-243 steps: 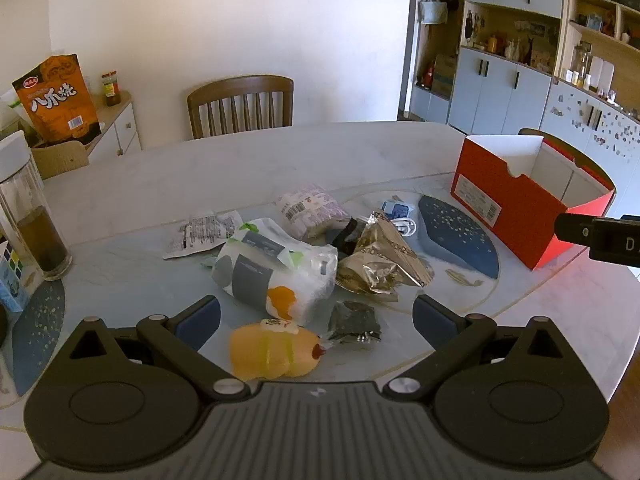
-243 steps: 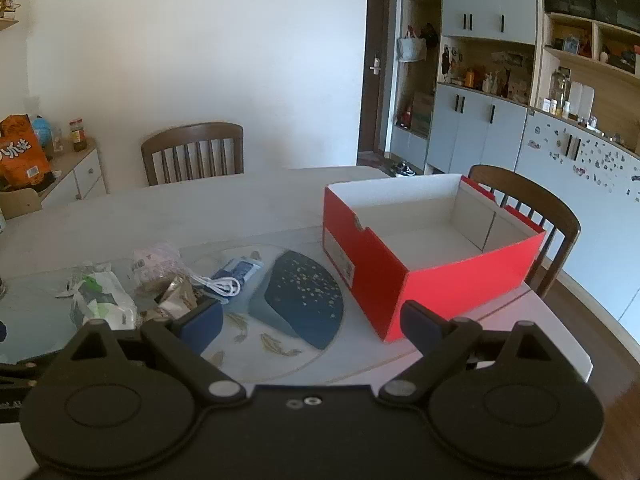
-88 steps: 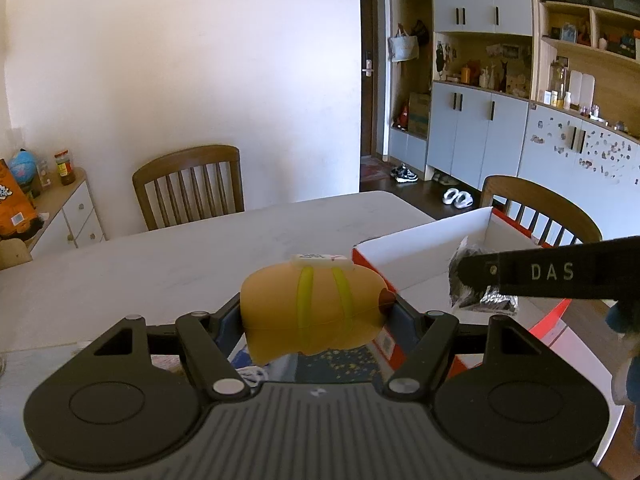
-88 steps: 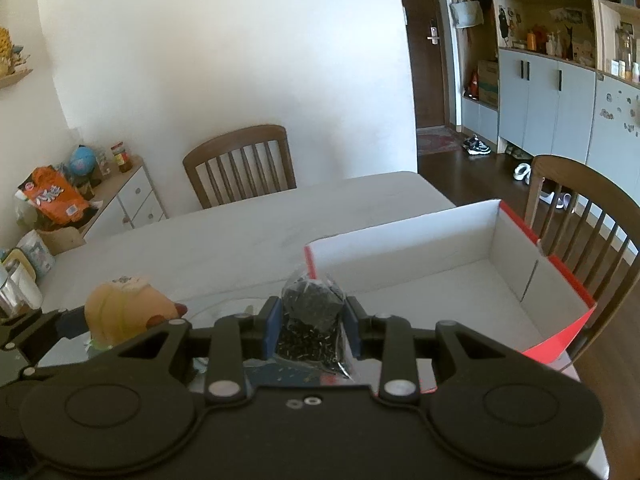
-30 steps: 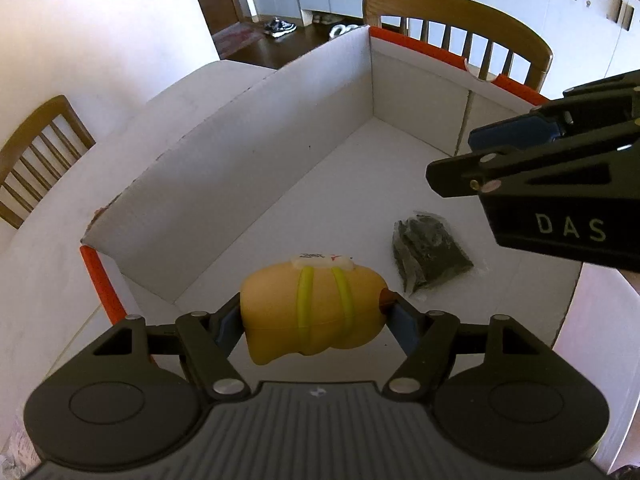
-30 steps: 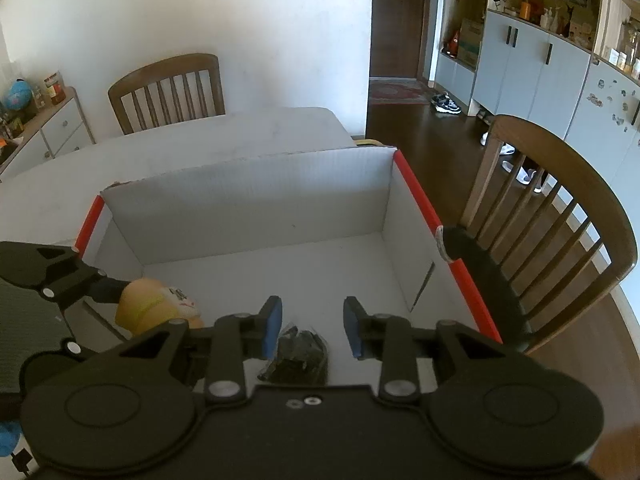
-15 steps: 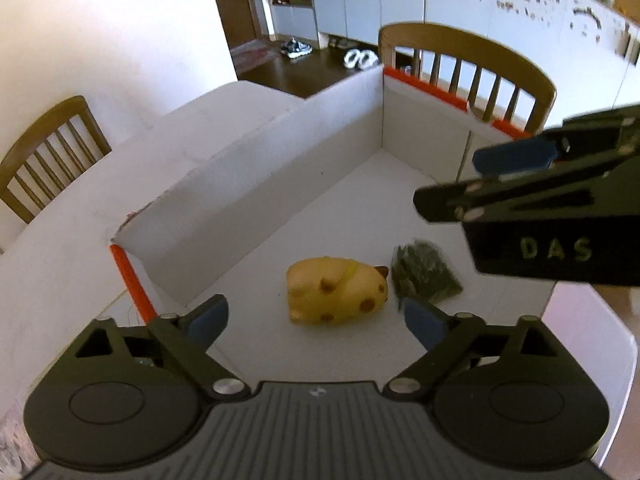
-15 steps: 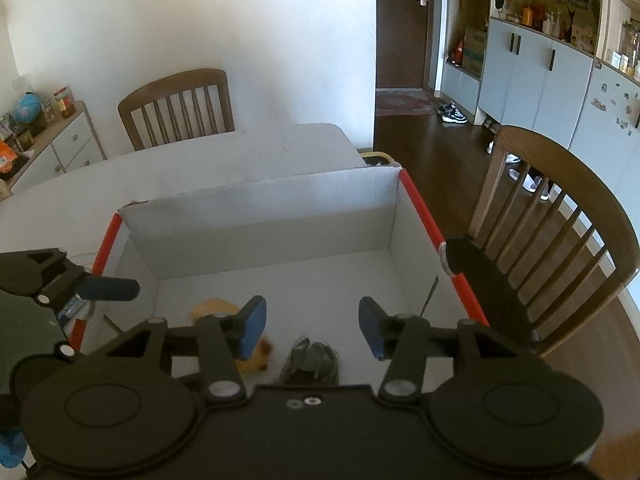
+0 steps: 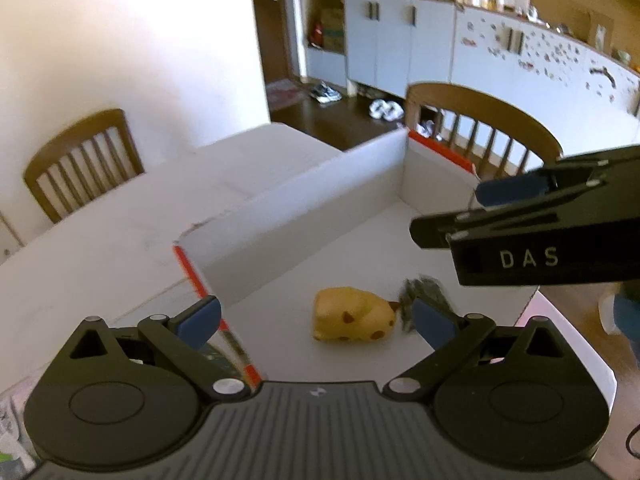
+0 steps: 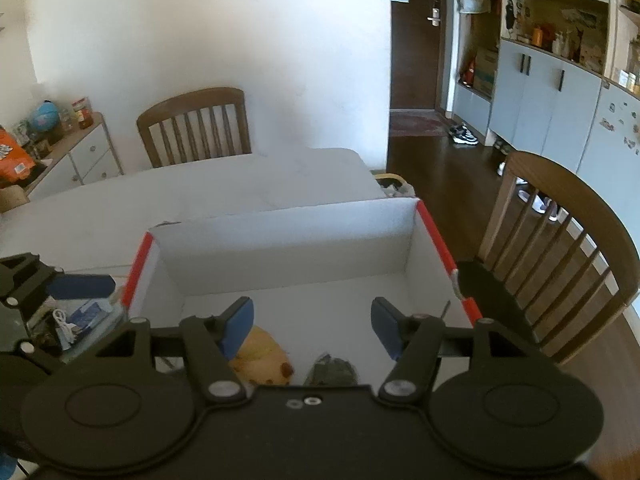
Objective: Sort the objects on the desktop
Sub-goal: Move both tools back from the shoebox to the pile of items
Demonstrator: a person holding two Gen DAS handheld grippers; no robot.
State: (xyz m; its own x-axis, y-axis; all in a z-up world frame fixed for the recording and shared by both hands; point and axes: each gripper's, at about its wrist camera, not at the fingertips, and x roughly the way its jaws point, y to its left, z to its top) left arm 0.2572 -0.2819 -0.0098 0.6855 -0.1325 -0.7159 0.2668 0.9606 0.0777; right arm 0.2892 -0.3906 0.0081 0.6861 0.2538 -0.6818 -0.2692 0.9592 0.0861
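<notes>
Our left gripper point(image 9: 316, 320) has just been opening and stands wide, nothing between. Our right gripper point(image 10: 312, 326) has also been opening, empty.

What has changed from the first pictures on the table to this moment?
The yellow toy and the small dark packet were picked off the table, carried over and let go; both now lie side by side on the floor of the red box. The left gripper and right gripper have just been opening, nothing between their fingers, and hang above the box. The box and chairs stayed put.
</notes>
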